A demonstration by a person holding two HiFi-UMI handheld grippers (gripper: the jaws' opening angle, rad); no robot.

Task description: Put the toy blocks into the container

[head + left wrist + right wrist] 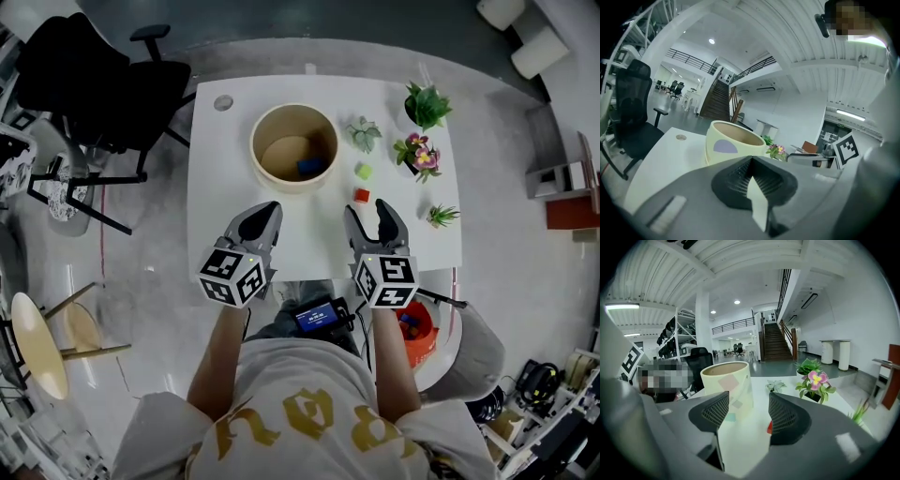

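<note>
Grey floor surrounds a white counter [225, 187], with a black office chair [103, 80] off its far left corner. On the counter's far half stands a round cream container [253, 145], upright and open-topped, and a blue block [309, 167] lies inside it. Near the counter's front edge, the left tool [266, 214] points at the container with its jaws pressed together and nothing between them. The right tool [370, 214] is beside it, jaws spread apart and empty. At the far right sit a leafy plant [427, 103], a flowering plant [419, 153] and a pale succulent [364, 132]. Two loose blocks rest on the counter right of the container: a green block [363, 171], and a red block [361, 195] nearer the person, just ahead of the right tool's tips but not touching them.
</note>
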